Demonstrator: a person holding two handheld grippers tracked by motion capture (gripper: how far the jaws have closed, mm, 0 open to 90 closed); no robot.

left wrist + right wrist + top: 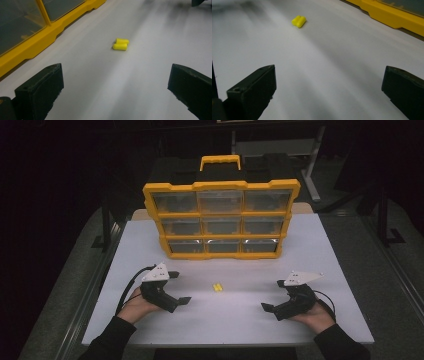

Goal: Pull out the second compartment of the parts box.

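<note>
Toward the near left corner of the table [320, 250], the left hand-held gripper [179, 288] is held low over the surface with its jaws spread wide and nothing between them. At the middle of the table, nearer the near edge than the far one, two small yellow earplugs [217, 288] lie side by side, touching, well apart from both grippers. Behind them, at the far edge, a yellow organiser [221, 218] with clear drawers is stood upright. Toward the near right corner, the right hand-held gripper [274, 295] is likewise held open and empty, pointed inward. The earplugs are judged very light, soft and squashy, and likely to roll; they would best be taken across their short width, lightly, one jaw on each side.
</note>
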